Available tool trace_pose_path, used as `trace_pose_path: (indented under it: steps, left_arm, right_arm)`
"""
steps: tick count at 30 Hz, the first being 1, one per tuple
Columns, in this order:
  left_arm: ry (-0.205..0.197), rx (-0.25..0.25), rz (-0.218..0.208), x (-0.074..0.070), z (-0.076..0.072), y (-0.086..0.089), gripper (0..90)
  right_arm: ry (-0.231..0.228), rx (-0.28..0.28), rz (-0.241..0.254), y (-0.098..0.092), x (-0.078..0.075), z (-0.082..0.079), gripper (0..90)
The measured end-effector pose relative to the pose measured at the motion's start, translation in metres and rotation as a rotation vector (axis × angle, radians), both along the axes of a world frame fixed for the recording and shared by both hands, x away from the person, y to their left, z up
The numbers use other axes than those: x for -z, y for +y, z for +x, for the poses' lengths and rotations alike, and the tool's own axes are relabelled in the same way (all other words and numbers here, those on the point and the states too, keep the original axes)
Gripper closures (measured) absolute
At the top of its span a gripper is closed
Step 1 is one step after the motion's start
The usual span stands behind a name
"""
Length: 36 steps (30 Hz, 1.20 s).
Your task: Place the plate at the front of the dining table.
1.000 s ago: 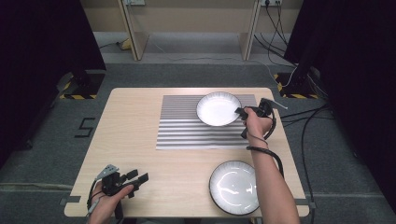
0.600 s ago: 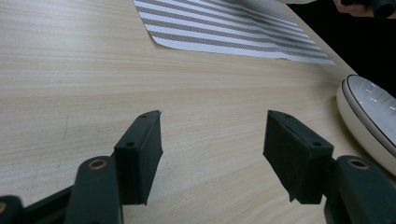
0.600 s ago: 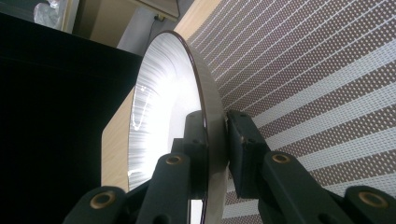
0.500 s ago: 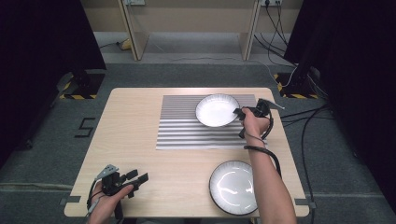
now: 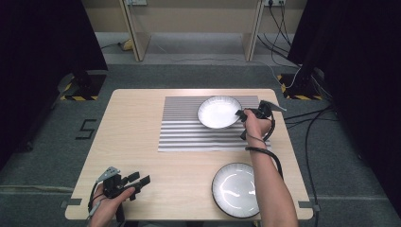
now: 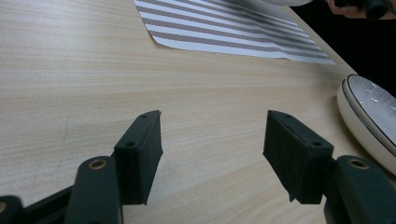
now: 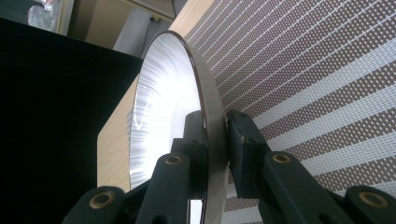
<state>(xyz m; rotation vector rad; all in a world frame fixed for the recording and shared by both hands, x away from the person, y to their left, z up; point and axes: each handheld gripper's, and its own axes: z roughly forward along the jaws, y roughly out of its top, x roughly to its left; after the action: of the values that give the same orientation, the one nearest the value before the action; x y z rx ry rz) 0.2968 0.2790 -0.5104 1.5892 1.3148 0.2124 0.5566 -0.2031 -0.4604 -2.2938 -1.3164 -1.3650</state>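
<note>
A white ribbed plate with a dark rim [image 5: 217,112] lies at the far right part of the striped placemat [image 5: 189,135]. My right gripper [image 5: 239,113] is shut on its right edge. In the right gripper view one pad sits inside the plate [image 7: 163,102] and the other presses its outer wall, with the gripper [image 7: 215,130] straddling the rim. Whether the plate is raised off the mat I cannot tell. My left gripper [image 5: 139,181] rests at the table's near left corner. Its jaws stand wide apart over bare wood, with nothing between them [image 6: 212,154].
A second plate of the same kind [image 5: 235,189] sits at the near right of the wooden table [image 5: 132,132], and its rim shows at the right of the left gripper view [image 6: 369,116]. Dark curtains stand at both sides, and cables lie on the floor at the right.
My right gripper and the plate in it have shifted slightly to the left on the mat. The left hand has stayed still.
</note>
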Motion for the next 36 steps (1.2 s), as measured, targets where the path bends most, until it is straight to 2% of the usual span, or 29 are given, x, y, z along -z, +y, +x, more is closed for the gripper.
trace_pose_path:
  steps: [36]
  left_arm:
    - [0.005,0.003,0.001,0.001,0.000,0.000,36.7]
  right_arm:
    - [0.028,0.016,-0.020,0.010,0.014,0.007,76.7]
